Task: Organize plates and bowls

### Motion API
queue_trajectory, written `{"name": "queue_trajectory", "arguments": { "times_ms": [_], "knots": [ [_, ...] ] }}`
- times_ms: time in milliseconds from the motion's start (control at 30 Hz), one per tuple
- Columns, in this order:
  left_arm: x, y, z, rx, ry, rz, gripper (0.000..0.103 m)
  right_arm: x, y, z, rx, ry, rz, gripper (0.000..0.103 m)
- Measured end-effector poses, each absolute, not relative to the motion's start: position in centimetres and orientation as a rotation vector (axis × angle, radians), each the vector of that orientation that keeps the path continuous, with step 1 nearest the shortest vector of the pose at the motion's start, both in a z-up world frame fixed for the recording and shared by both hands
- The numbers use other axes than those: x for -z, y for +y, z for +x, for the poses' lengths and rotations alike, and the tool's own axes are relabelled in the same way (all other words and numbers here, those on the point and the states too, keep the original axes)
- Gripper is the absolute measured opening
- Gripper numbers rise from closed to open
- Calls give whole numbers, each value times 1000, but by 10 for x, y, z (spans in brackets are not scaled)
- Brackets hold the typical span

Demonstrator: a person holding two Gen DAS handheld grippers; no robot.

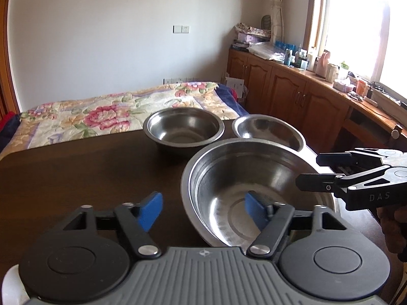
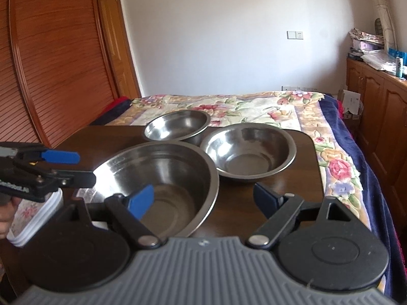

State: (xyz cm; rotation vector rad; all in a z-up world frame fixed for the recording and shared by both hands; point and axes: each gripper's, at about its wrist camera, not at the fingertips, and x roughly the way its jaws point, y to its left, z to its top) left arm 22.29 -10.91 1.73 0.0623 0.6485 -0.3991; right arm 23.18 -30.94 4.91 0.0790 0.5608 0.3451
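Straddling the near rim of the large round stainless-steel bowl (image 1: 254,190), the left tongs (image 1: 203,211) stand spread, one blue pad outside the wall and the other inside, and I cannot see either pad pressing on the metal. The right tongs (image 2: 206,200) are spread too, straddling the opposite side of that same rim with nothing pinched. This bowl sits on the dark brown wooden table (image 1: 76,178) with the deep steel bowl (image 1: 183,128) behind it and the shallower, wide-rimmed steel bowl (image 1: 269,131) beside that one, all three so close that their rims appear to touch or nearly so. The likeliest trouble, as I judge it, is the thin polished rim slipping between the pads if they close shallow or unevenly, letting the bowl tip and clatter. Lifting with two tongs at different heights could twist it free. Dragging it instead of raising it may knock the neighbouring bowls, and the shallower one lies near the table's far corner, above the flowered bedspread (image 2: 254,109). A stack of white lidded containers (image 2: 35,216) stands just beside the large bowl on the left and could be bumped by a sideways swing.
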Motion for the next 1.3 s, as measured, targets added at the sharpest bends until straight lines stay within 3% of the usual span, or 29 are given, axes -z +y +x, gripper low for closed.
{"name": "queue_trajectory", "arguments": {
  "times_ms": [67, 400, 733, 1033, 1300],
  "knots": [
    [-16, -109, 226, 400, 665, 56, 85, -48, -309, 235, -357, 569, 82, 84],
    [-10, -110, 233, 401, 700, 45, 77, -42, -307, 241, -393, 613, 102, 66],
    [-8, -109, 235, 416, 708, 32, 70, -40, -302, 236, -404, 633, 97, 58],
    [-7, -105, 229, 416, 707, 20, 56, -41, -298, 232, -387, 630, 108, 44],
    [-12, -99, 218, 423, 689, 12, 56, -41, -302, 226, -368, 618, 132, 34]
  ]
}}
